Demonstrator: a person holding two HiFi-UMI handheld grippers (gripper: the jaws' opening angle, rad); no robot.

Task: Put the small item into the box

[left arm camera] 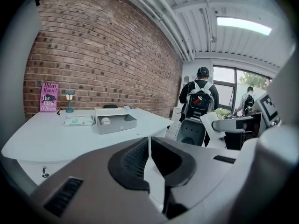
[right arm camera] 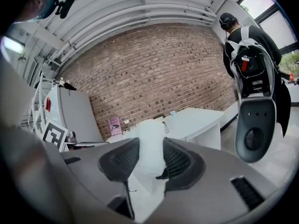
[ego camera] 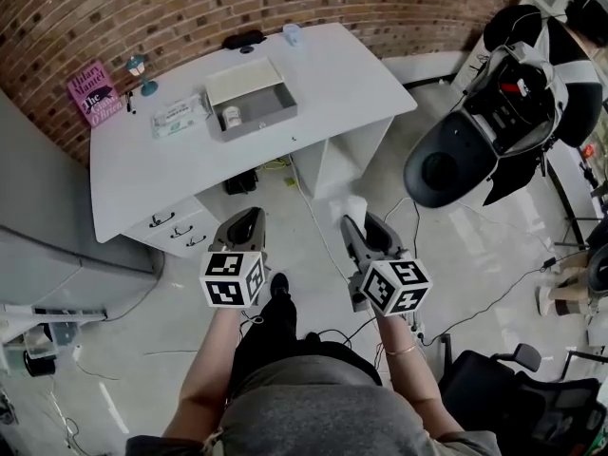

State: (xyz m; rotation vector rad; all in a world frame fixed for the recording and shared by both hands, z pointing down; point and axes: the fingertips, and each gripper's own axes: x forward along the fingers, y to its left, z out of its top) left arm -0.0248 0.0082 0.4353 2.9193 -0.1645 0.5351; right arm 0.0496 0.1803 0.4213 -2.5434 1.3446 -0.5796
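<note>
**White tuft held in the right gripper, well away from the box**

The small item (right arm camera: 150,139) is a pale, fuzzy white piece, soft-looking, with a rounded top and a frayed lower edge. It is longer than it is wide. In the right gripper view its long axis lies along the jaws, the rounded end sticking out past the tips. In the head view it shows only as a small white tuft (ego camera: 357,205), which seems to point toward the box (ego camera: 261,122).

The right gripper (right arm camera: 152,160) is clamped on it, the black ribbed pads (right arm camera: 122,160) pressing both sides. The left gripper (left arm camera: 149,158) holds nothing; its jaws are drawn together, with only a thin slit between them.

The box is grey, rectangular and flat-walled, and stands open on a smooth white desk (ego camera: 332,74). Its pale lid (ego camera: 243,80) lies against its far side, and a small white roll (ego camera: 231,117) sits inside.

Both grippers (ego camera: 361,219) (ego camera: 249,217) hang over the glossy floor, well apart from the box on its near side. The small item is there too, off the desk.

Left of the box lie a wipes pack (ego camera: 179,115), a little teal lamp (ego camera: 139,72) and a pink book (ego camera: 93,93). The book leans on the rough brick wall (ego camera: 190,8) behind the box.
</note>
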